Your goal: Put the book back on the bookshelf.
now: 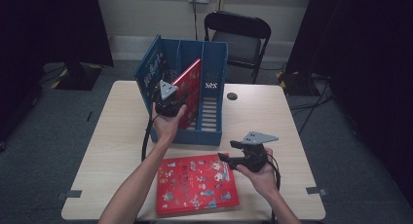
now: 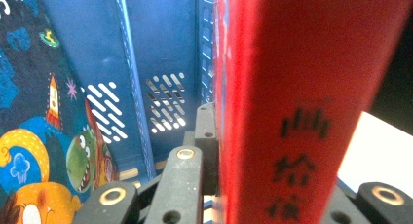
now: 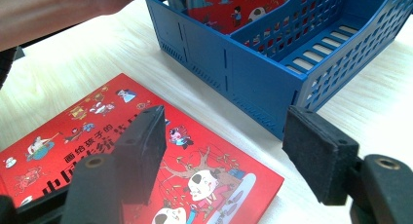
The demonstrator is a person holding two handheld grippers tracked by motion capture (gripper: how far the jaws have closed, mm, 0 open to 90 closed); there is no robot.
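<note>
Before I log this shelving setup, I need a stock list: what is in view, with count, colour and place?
File rack: one, blue, upright at the table's far middle, divided into slots.
Held book: one, red, tilted in a middle slot of the rack, gripped at its spine.
Blue book: one, cartoon cover, leaning in the rack's left slot.
Flat book: one, red, lying at the table's near edge.
Table: one, light wood.
Chair: one, black, behind the table.
Left tool: one, black, shut on the held book.
Right tool: one, black, jaws apart, nothing between them, beside the flat book.
</note>
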